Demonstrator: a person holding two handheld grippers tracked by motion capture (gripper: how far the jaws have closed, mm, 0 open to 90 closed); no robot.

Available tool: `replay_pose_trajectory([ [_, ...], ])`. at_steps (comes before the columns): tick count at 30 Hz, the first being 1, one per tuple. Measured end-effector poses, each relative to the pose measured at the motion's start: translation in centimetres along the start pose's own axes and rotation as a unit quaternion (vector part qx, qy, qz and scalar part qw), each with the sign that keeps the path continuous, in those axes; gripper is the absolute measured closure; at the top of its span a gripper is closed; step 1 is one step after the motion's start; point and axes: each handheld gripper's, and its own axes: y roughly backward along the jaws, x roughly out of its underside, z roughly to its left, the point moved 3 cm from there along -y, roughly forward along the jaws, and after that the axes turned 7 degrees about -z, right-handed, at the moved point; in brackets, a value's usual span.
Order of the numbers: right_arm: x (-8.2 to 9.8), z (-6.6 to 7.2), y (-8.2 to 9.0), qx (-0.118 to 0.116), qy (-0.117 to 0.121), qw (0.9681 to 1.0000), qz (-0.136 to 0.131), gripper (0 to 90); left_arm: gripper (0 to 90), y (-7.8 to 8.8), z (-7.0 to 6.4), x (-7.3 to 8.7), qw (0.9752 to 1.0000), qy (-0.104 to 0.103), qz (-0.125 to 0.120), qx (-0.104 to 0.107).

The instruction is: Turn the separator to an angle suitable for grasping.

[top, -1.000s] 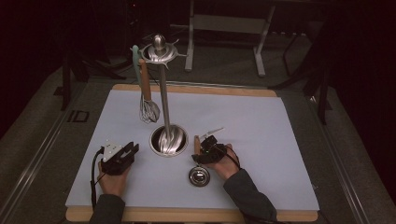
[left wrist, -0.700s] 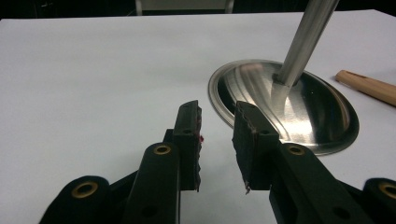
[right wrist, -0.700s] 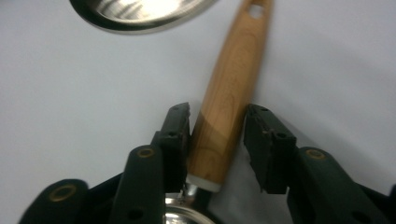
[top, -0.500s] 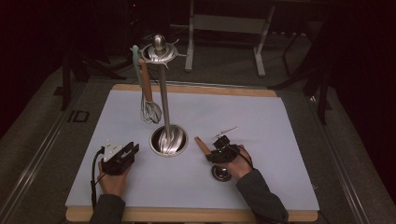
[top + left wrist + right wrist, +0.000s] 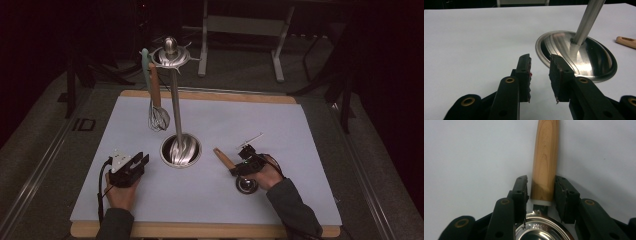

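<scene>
The room around the table (image 5: 300, 130) is very dark, and the high view is dim and grainy. Both gripper views are brighter. The steel base (image 5: 596, 62) has glare, and the near jaws look soft.

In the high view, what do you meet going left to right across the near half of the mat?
Left gripper → stand base → wooden handle → right gripper

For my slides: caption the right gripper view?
Right gripper straddling a ladle's wooden handle on the white mat.
</scene>
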Motion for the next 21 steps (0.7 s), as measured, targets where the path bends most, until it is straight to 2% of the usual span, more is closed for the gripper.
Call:
replay_pose_trajectory([
  [4, -0.2, 0.2, 0.0, -0.015, 0.000, 0.9998, 0.015, 65.2, 70.6, 0.0, 0.0, 0.0, 1.0000, 0.001, 0.000, 0.000],
  [9, -0.5, 0.8, -0.1, -0.030, 0.011, 0.9993, 0.020, 67.7, 70.5, 0.0, 0.0, 0.0, 1.0000, 0.001, 0.000, 0.000],
  [14, -0.7, 1.4, -0.2, -0.034, 0.028, 0.9982, 0.040, 70.5, 70.5, 0.0, 0.0, 0.0, 1.0000, 0.000, 0.000, 0.000],
  [19, -1.3, 1.9, -0.6, -0.024, 0.046, 0.9963, 0.069, 70.2, 70.5, 0.0, 0.0, 0.0, 1.0000, 0.000, 0.001, -0.001],
  [21, -1.6, 1.9, -0.9, -0.023, 0.046, 0.9955, 0.079, 69.6, 70.5, 0.0, 0.0, 0.0, 1.0000, 0.000, 0.001, -0.001],
])
